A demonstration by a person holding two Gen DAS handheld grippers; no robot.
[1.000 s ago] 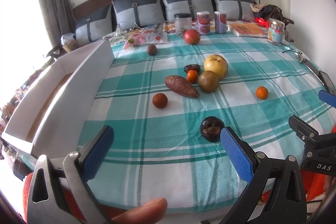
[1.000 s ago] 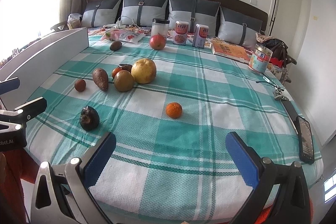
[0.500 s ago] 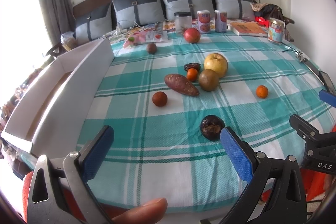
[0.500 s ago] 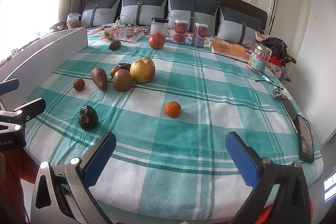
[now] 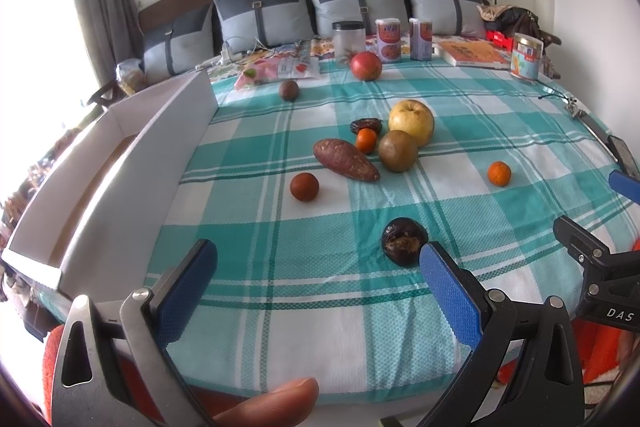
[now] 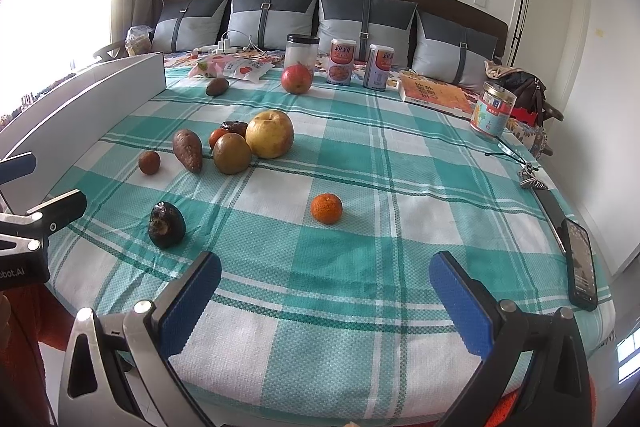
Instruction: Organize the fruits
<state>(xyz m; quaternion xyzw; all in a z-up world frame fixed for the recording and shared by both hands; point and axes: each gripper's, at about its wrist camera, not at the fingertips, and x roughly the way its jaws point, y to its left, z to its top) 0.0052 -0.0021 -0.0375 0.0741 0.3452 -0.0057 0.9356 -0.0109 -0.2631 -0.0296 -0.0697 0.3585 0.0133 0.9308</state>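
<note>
Both grippers have edged forward over the near edge of the bed in the last second, and the fruit sits a touch lower and nearer in each wrist view than it did; nothing on the checked cloth (image 5: 320,259) has been lifted or shifted. The left gripper (image 5: 316,267) hangs with its blue pads spread wide and empty, the dark wrinkled fruit (image 5: 404,242) just beside its right pad. The right gripper (image 6: 326,279) is likewise spread and empty, lined up toward the lone small orange (image 6: 327,208), which lies well apart from the rest. The sorting, by this evidence, has not begun (the approach looks like the opening move).

The white box (image 5: 132,163) stands open along the bed's left side, its near wall upright between the left gripper and its interior, so any carry would need to clear that wall. The central cluster is tight: the yellow apple (image 6: 269,133), brown round fruit (image 6: 232,153) and sweet potato (image 6: 187,150) touch or nearly touch. The cloth in front lies bare, giving free room to descend. A phone (image 6: 582,269) rests at the right edge.
</note>
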